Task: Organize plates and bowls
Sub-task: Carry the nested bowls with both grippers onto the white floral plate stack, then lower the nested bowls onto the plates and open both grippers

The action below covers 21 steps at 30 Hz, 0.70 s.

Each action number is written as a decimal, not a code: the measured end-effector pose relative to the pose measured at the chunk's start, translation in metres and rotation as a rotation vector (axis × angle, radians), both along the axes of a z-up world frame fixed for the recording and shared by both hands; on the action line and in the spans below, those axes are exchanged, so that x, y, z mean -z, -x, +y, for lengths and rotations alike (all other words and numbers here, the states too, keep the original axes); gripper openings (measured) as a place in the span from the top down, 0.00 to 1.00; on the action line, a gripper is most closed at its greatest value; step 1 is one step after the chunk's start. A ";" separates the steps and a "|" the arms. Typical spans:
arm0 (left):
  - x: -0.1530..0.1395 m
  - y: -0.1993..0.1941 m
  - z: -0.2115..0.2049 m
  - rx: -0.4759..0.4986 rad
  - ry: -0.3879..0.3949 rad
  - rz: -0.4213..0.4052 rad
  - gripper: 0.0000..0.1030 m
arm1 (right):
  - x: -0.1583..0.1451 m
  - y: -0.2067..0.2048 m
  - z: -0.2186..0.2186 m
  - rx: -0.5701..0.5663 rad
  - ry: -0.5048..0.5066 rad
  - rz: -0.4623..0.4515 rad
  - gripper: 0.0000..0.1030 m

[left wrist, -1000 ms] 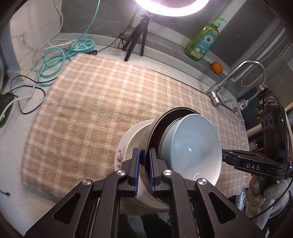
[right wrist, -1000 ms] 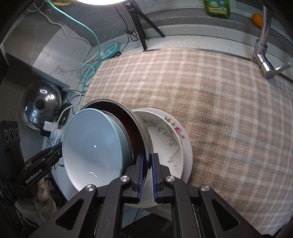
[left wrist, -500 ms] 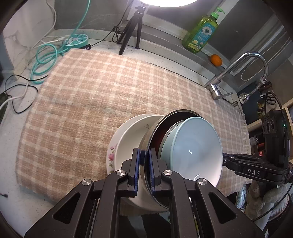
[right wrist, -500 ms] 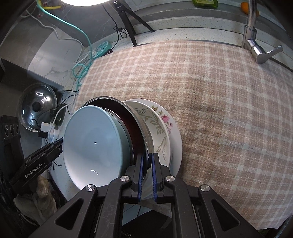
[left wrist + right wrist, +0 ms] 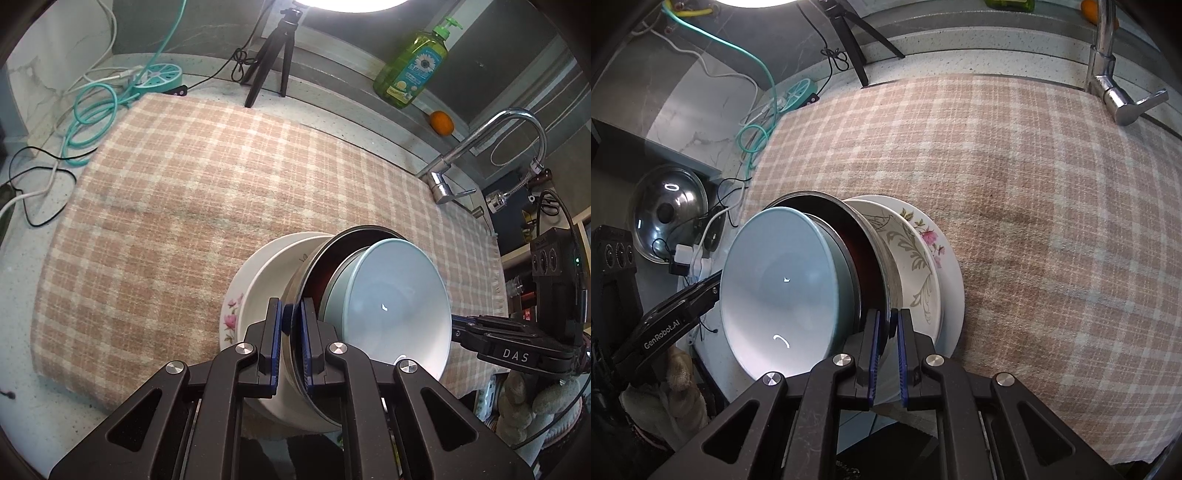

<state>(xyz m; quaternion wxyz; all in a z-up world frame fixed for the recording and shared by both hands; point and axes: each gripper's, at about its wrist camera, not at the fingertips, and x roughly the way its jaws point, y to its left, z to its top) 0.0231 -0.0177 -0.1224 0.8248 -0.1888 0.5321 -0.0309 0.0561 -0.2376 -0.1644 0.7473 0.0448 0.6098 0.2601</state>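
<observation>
Crockery for this task travels as one nested stack: a pale blue ceramic bowl sits inside a dark steel pan-like bowl with a reddish inside, which sits in a white floral-patterned deep plate over a plain white flat plate; the whole stack is held up on a tilt above the near edge of the checked beige-and-pink cloth that covers the worktop; whether its lowest edge touches the cloth cannot be told.

The left gripper is clamped on the steel bowl's rim from one side; the right gripper is clamped on the same rim from the opposite side; each shows in the other's view beside the blue bowl.

The step in hand looks like carrying the stack to its place; the next move likely calls for levelling it and lowering both sides together onto the cloth, since the blue bowl lies loose and could slide out.

Around the cloth stand a black tripod, a green dish-soap bottle, an orange fruit, a chrome tap and coiled teal cable; a steel pot lid lies off to the left.
</observation>
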 end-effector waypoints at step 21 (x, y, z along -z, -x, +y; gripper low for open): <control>0.006 -0.003 0.002 0.016 -0.025 -0.004 0.93 | -0.004 0.001 0.007 -0.017 0.019 -0.042 0.89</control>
